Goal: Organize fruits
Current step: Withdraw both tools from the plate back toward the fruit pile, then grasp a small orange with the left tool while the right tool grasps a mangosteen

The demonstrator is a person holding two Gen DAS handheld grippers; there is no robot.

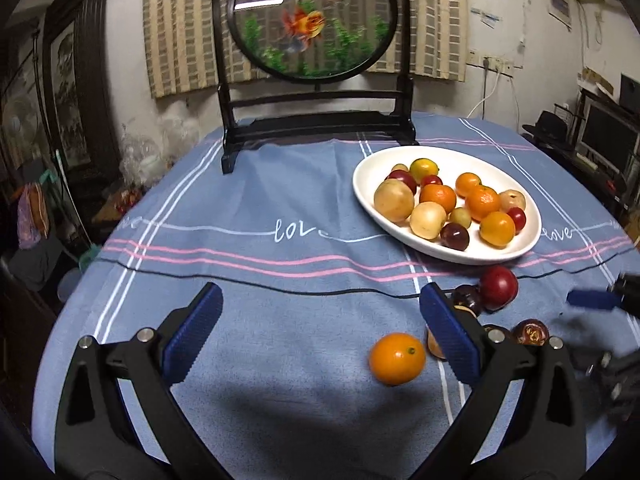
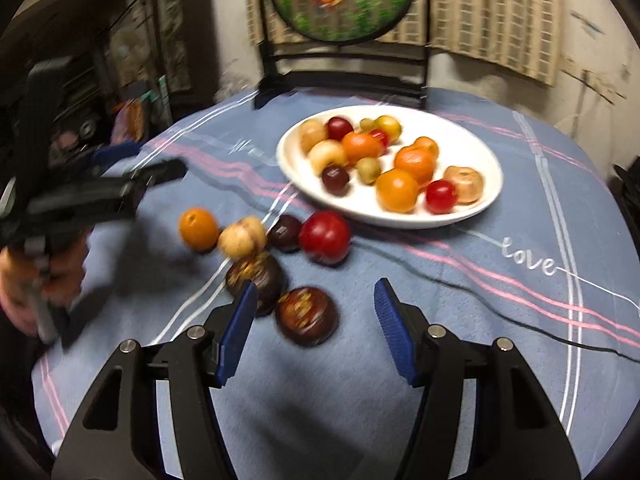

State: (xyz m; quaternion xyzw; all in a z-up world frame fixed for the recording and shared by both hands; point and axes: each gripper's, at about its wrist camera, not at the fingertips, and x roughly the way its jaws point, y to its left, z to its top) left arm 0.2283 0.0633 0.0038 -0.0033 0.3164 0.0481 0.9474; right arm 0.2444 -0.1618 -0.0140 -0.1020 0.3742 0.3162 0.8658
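Currently both tools are empty. My left gripper stands wide open above the cloth, with the loose orange lying between its fingers, nearer the right one. My right gripper is also wide, hovering near a dark fruit that sits just inside its left finger.

Five other loose fruits lie together beside the plate — a second dark one, a pale one, a small dark plum and a red one, plus that orange.

Judgement: to take the orange cleanly, I should shift the left tool rightward until the fruit is centred, lower, then close gently — round fruit will roll if nudged.

Limits: the right view is motion-blurred, so fruit kinds are uncertain. From the left view, my right finger hides part of the cluster; the other tool appears only as a smear at the edge.
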